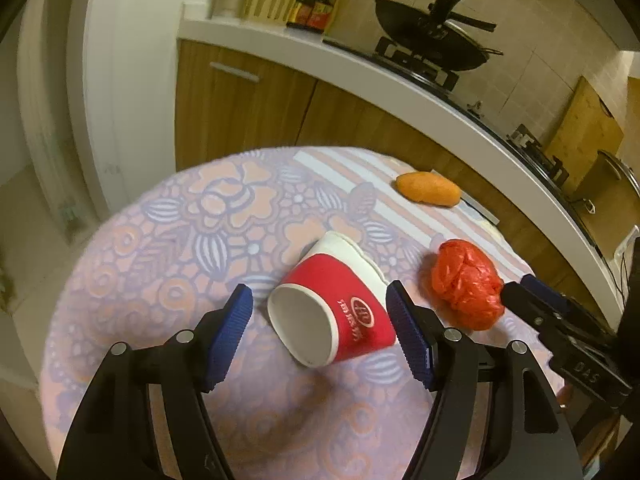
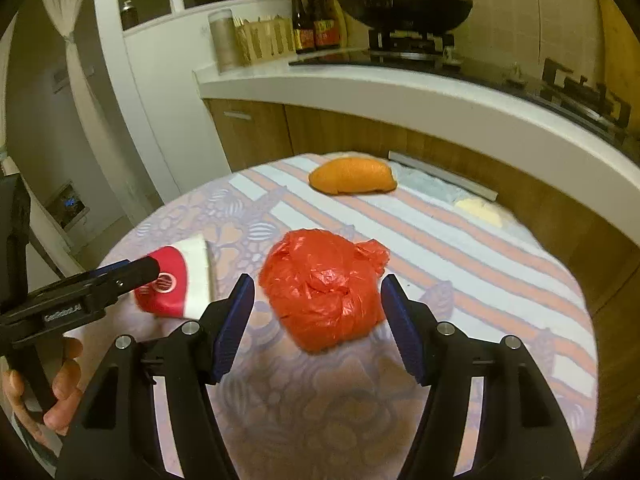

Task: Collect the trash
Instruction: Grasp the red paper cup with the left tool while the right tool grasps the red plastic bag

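On my left, my left gripper (image 1: 320,312) hung over the flowered tablecloth (image 1: 168,248) with its jaws spread wide, the red paper cup (image 1: 336,312) lying on its side between the blue pads (image 1: 234,330), mouth turned toward me, nothing gripped yet. Trouble there, I judged: the cup was thin and already looked squashed at the rim, so a hard squeeze across the open mouth could fold it flat and let it squirt out, or it could roll away on the cloth. Moving right, the crumpled red plastic bag (image 2: 324,300) sat just beside the cup, framed by my right gripper (image 2: 318,312), jaws open and empty too. That bag was soft and slippery, by my reckoning; the pads might pinch only a loose fold and it would sag or drop. My two tools stood close, so a clash looked possible. Farther back lay an orange peel (image 2: 352,176), well apart, untouched.
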{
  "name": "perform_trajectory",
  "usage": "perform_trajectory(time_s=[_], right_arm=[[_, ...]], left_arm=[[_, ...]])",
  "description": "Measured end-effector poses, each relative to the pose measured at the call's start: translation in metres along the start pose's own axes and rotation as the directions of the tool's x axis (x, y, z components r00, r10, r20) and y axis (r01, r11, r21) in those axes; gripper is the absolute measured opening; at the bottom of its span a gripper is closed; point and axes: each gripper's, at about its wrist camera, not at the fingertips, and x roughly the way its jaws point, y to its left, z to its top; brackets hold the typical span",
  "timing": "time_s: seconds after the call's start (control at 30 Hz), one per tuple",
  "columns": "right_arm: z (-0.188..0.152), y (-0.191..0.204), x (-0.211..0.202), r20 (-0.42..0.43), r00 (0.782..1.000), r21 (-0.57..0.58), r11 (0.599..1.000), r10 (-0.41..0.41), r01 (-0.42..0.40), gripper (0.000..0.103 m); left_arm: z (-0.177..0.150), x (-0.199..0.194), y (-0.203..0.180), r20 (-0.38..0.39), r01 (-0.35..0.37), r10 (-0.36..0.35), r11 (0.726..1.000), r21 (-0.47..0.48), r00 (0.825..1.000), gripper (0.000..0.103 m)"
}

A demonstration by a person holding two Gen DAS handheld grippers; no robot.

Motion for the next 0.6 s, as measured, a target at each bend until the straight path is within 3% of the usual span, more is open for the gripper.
perform_trajectory(time_s=[0.23, 0.47, 0.6], right_arm=[[-0.002, -0.006, 0.024, -0.044, 0.999, 0.020, 0.999, -0.024, 0.024, 0.063], [-0.003, 0.000, 0.039, -0.100, 0.993, -0.012, 0.998, -0.061, 0.060, 0.063], [-0.004, 0.004, 0.038, -0.088, 0.993, -0.030, 0.997, -0.073, 0.070, 0.052]], left_arm=[[-0.009, 0.024, -0.005, -0.054, 0.006, -0.005, 1.000, 0.014, 0.999, 0.068], [-0.011, 0.025, -0.012, -0.051, -0.017, 0.019, 0.999, 0.046, 0.999, 0.065], [-0.010, 0.021, -0.012, -0.025, -0.021, 0.022, 0.999, 0.046, 0.999, 0.059]])
